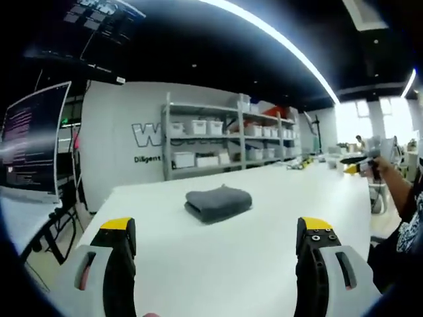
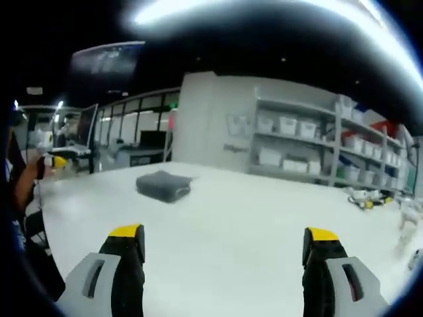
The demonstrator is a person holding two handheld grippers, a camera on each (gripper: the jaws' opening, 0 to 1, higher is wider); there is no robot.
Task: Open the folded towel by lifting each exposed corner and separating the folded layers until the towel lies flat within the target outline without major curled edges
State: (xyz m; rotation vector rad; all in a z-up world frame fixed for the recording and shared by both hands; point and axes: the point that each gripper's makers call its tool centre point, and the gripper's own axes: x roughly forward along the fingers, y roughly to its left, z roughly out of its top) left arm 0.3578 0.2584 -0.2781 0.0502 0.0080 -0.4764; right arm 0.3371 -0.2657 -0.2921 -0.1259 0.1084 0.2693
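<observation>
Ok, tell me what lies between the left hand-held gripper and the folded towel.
Nothing: in the left gripper view, only bare white table lies between the open left hand-held gripper and the folded grey towel.

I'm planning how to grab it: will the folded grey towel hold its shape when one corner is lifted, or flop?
The folded grey towel will probably flop: its stacked layers have soft, rounded edges, so a lifted corner should peel up while the rest sags. It looks light for its bulk. On the smooth white table it may slide when pushed, not tip or roll.
</observation>
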